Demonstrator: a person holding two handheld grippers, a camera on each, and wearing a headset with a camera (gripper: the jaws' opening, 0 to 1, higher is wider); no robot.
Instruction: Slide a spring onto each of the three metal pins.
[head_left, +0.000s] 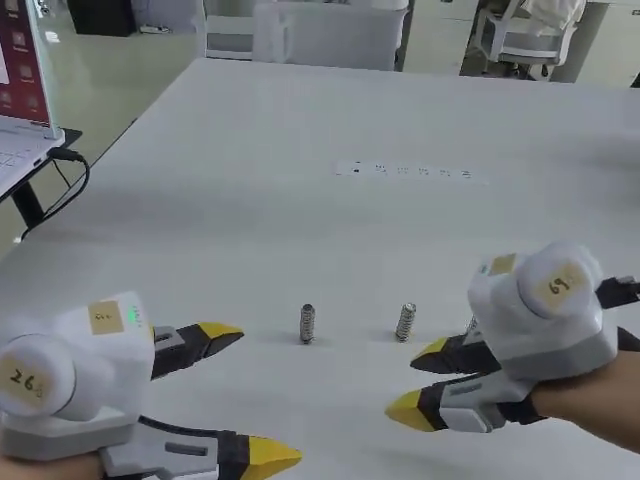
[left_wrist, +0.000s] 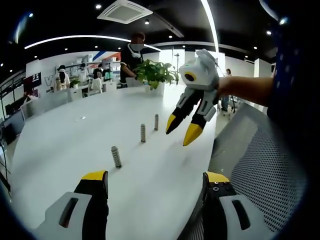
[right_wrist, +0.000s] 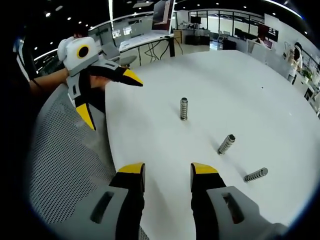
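Three short coiled springs stand in a row on the white table (head_left: 300, 200), each apparently around a pin: one (head_left: 307, 323), a slightly tilted one (head_left: 405, 321), and a third (head_left: 472, 324) half hidden behind my right gripper (head_left: 416, 380). That gripper is open and empty, just right of the row. My left gripper (head_left: 248, 394) hovers open and empty at the near left. The left gripper view has its own jaws wide apart (left_wrist: 155, 176), the springs (left_wrist: 116, 156) (left_wrist: 143, 133) (left_wrist: 156, 122) and the right gripper (left_wrist: 180, 130). The right gripper view shows the springs (right_wrist: 184, 108) (right_wrist: 226, 144) (right_wrist: 256, 174) ahead of its parted jaws (right_wrist: 168, 169).
A laptop (head_left: 20, 100) with a black cable sits on a side stand at the far left. Office chairs (head_left: 520, 35) stand beyond the table's far edge. A grey mesh chair back (left_wrist: 250, 150) is close to the table's near edge. Faint printed marks (head_left: 400, 170) lie mid-table.
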